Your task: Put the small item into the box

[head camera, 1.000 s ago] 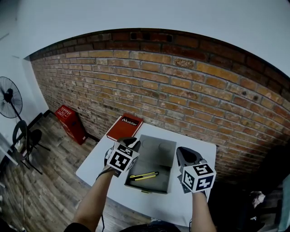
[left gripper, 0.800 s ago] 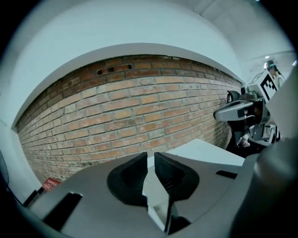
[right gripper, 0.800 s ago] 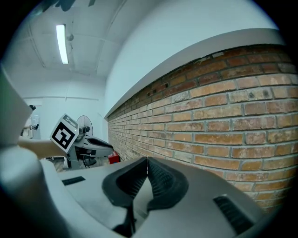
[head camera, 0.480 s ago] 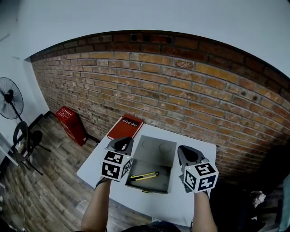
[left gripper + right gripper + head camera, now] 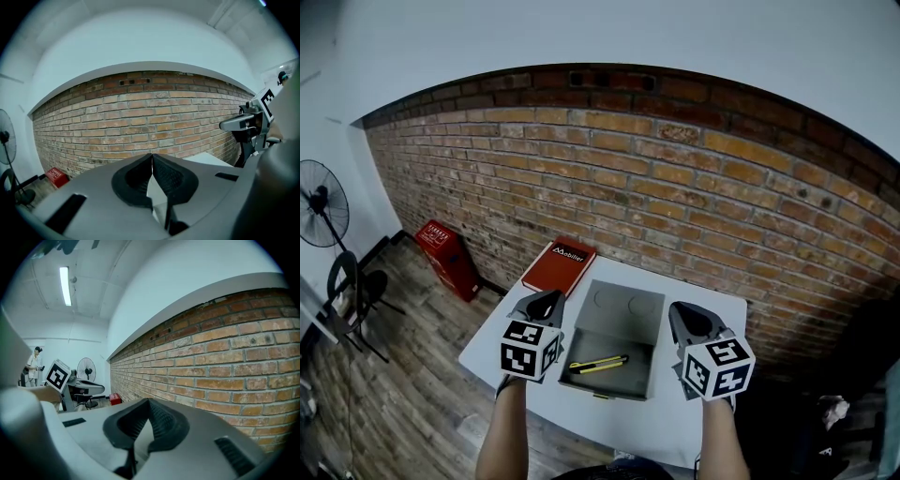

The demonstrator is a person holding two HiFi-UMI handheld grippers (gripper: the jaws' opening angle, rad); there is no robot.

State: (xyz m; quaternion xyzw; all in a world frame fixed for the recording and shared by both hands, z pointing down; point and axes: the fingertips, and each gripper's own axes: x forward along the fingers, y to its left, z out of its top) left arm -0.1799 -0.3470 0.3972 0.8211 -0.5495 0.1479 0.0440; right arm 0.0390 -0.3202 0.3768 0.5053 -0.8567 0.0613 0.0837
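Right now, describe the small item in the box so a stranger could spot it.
Find the white table before the brick wall; an open grey box sits at its middle. Inside lies what looks like a slim utility knife, the only yellow-and-black thing on the table.

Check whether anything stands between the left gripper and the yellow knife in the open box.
Nothing visible does. The left gripper, shut and empty, hangs beside the open box, at its left; the yellow knife lies uncovered inside.
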